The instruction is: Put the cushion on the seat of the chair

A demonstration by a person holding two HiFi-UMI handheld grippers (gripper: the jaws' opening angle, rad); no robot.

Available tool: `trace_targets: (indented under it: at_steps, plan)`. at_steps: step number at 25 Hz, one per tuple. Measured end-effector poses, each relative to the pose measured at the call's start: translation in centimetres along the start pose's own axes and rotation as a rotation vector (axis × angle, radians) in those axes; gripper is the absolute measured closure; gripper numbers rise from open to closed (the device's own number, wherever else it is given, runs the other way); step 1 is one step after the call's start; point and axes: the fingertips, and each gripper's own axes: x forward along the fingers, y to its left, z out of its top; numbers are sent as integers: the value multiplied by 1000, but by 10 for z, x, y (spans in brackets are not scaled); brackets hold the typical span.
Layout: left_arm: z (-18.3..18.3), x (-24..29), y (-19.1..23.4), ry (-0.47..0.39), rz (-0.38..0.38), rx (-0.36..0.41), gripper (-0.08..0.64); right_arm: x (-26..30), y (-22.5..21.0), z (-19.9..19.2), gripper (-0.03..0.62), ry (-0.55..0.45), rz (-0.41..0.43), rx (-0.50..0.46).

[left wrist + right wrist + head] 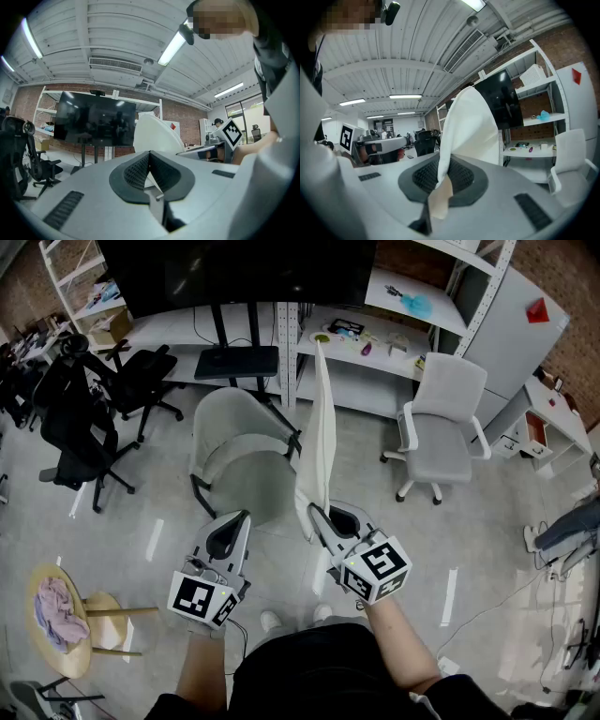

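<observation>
My right tongs pinch the lower edge of the cushion, which seems light and floppy above them; my left tongs are pressed together, chair ahead.

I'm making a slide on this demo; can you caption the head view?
The right gripper pinches a white cushion upright beside the empty grey chair; the left gripper carries nothing.

Wearing a black top and white shoes; carrying grey left gripper and right gripper, each bearing a black-and-white marker cube.
</observation>
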Motion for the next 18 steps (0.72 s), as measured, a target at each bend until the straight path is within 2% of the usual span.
trace_targets:
  at_steps: [9,18]
  plan:
    - [-10,-5,12,21,-35,-6,549,12,12,-4,555,9,-32,-23]
    - [-11,-26,34,26,-71,10,549,29,29,-2,554,-3,-104,12]
